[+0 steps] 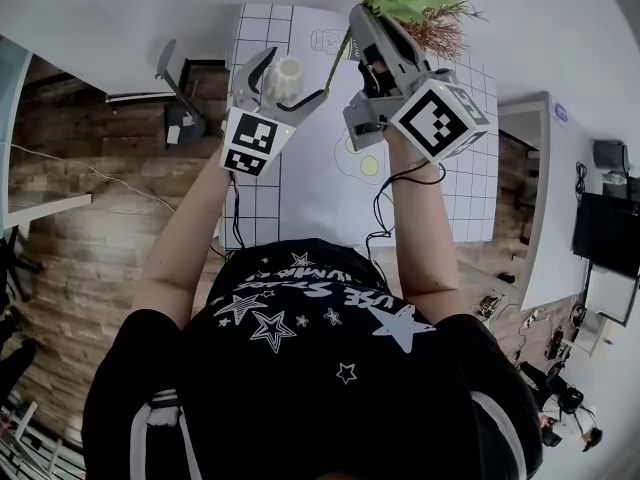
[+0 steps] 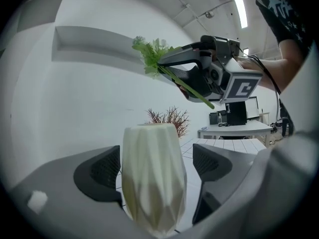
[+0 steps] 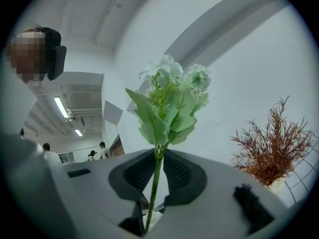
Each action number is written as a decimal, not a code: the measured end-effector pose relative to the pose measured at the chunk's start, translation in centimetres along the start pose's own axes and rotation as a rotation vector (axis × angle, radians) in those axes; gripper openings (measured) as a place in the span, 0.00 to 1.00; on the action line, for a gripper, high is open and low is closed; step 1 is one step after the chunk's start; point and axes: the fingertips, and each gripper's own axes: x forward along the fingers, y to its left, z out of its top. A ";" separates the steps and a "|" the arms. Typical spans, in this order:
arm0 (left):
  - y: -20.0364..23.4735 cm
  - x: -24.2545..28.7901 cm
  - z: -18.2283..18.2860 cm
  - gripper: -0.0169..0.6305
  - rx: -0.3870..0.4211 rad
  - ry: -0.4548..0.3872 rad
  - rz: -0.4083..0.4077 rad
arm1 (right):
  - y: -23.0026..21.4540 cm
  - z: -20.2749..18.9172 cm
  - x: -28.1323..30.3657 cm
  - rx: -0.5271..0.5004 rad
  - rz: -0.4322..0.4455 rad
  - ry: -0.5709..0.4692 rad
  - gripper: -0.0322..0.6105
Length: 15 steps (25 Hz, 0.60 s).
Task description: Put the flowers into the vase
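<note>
Showing the flowers (image 3: 169, 103): a light artificial sprig of pale blooms and green leaves on one thin stem (image 3: 155, 183), probably springy and easily bent. The bare stem below the leaves is the sound place to hold. The right gripper (image 3: 158, 176) pinches it there, jaws nearly together, blooms projecting beyond the tips. The sprig is held in the air above and to one side of the vase (image 2: 152, 178), clear of its mouth. The vase, pale, faceted and likely easy to tip, sits between the spread jaws of the left gripper (image 2: 155, 169), with a slim gap on one side. The gridded bench (image 1: 300, 188) lies beneath, and a reddish dried plant (image 3: 271, 153) stands behind.
</note>
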 end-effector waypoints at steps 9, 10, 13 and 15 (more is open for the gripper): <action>0.4 0.1 -1.1 0.59 0.014 0.054 0.035 | 1.0 1.1 1.0 -0.037 0.043 -0.061 0.14; 0.5 0.1 -1.1 0.58 0.010 0.052 0.036 | 1.1 1.2 1.2 -0.038 0.049 -0.069 0.14; 0.5 0.0 -1.2 0.58 0.005 0.048 0.034 | 1.6 1.3 1.6 -0.051 0.067 -0.103 0.14; 0.5 0.0 -1.2 0.58 0.005 0.045 0.033 | 1.8 1.3 1.9 -0.039 0.077 -0.142 0.14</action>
